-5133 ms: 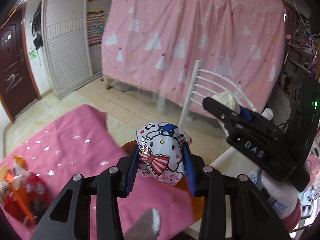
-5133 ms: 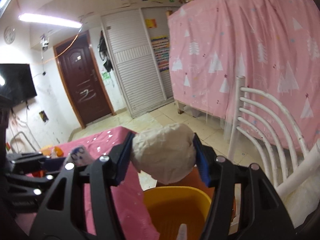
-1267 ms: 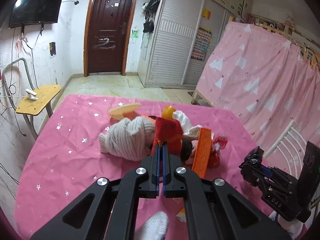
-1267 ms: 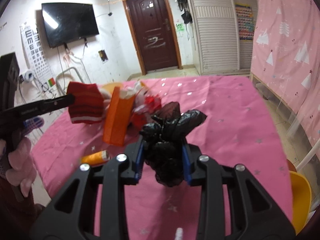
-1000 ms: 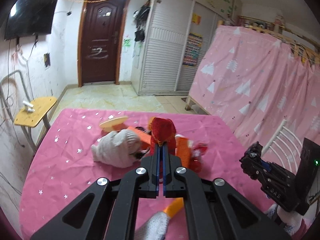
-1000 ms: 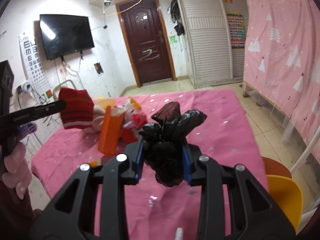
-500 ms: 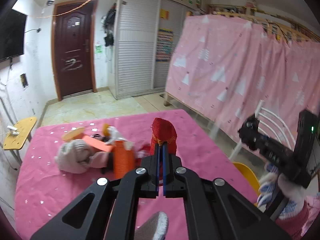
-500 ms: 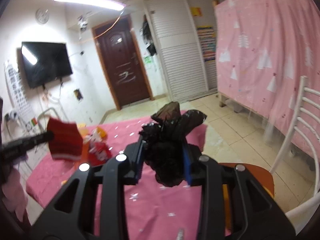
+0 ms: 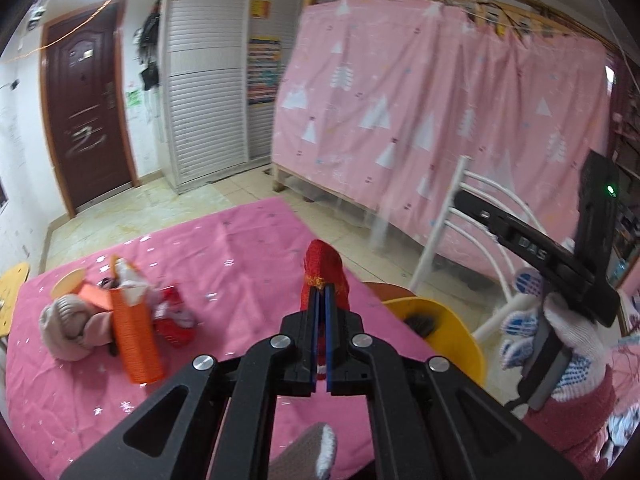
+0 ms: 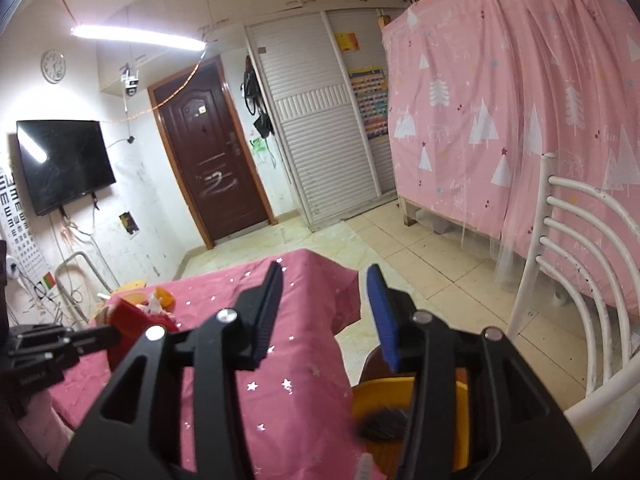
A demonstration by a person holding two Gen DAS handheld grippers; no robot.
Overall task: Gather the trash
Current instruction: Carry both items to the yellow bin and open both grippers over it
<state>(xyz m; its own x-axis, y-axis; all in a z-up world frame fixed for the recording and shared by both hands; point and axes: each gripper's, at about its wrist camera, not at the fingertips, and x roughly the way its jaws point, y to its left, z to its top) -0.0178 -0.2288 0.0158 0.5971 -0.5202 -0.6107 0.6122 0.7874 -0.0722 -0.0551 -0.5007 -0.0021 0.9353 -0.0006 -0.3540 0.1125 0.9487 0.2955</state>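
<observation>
Left tool [image 9: 320, 336], jaws clamped on a thin red crinkled wrapper [image 9: 323, 270], sits over the pink-clothed counter [image 9: 240, 248] with the round yellow plastic bin [image 9: 460, 324] off to its right, just beside the counter edge; right tool [image 10: 324, 312], jaws apart and empty, hovers above that bin.

A dark brown door [image 10: 212, 152] stands at ten o'clock, a wall-mounted television [image 10: 64, 164] at nine, a white slatted wardrobe [image 10: 320, 128] at twelve, a pink tree-patterned curtain [image 10: 520, 100] at two, a white chair back [image 10: 580, 264] at three.
</observation>
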